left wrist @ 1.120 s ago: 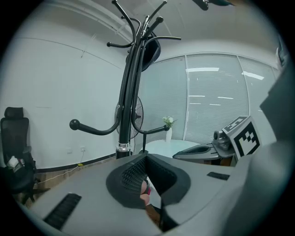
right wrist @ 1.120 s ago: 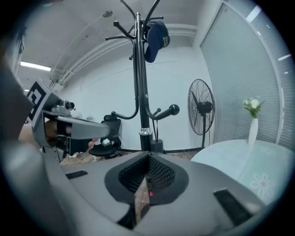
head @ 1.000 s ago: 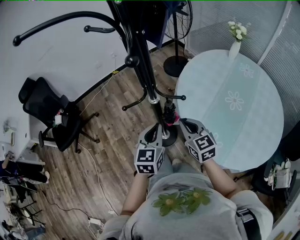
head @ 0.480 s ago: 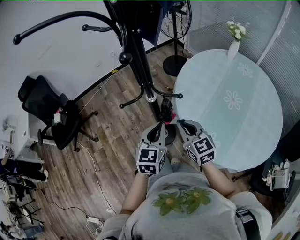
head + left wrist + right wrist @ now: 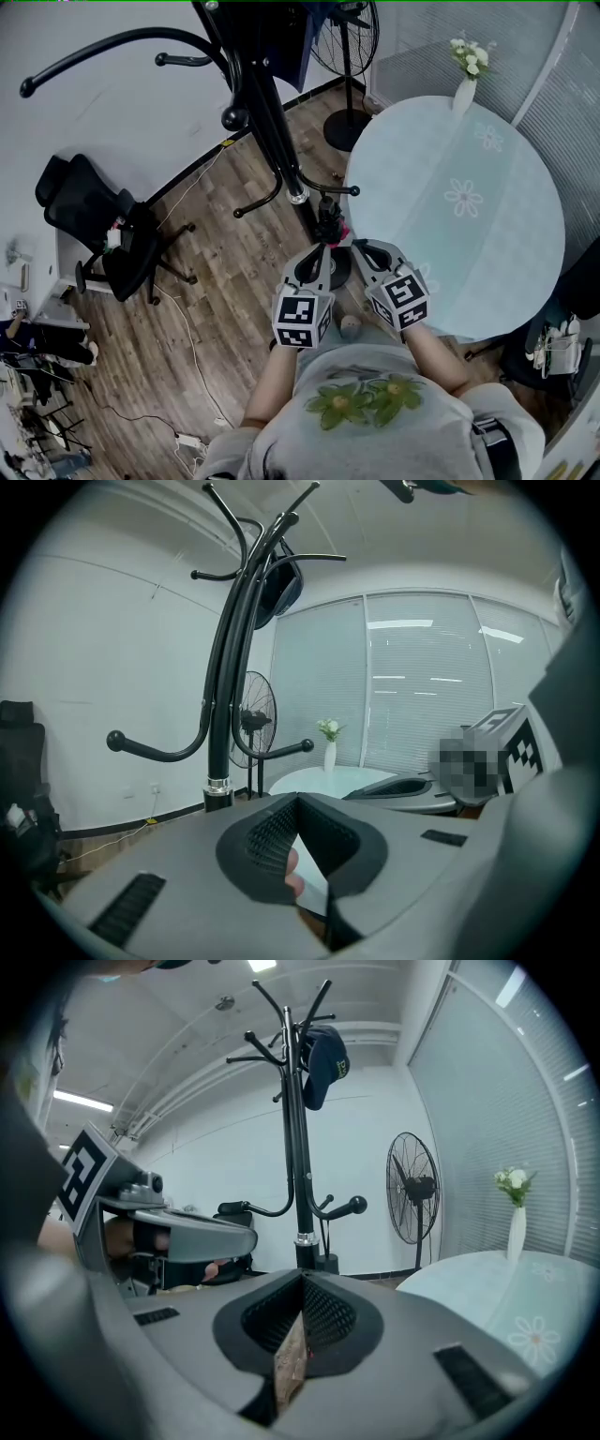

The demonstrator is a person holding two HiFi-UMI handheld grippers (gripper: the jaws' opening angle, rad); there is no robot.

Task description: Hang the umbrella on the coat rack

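Coat rack: smooth, glossy black tubing that looks like painted metal, with one bright chrome-like collar and a dark cloth cap on it. Floor: wood-grain planks with a low sheen; table: a smooth, pale, frosted-looking top. Left gripper and right gripper: matt grey plastic shells lined with black, finely ribbed pads.

The coat rack pole rose straight ahead, its low hooks jutting to either side. The round table crowded the right. Left of the rack, bare floor lay open up to the office chair.
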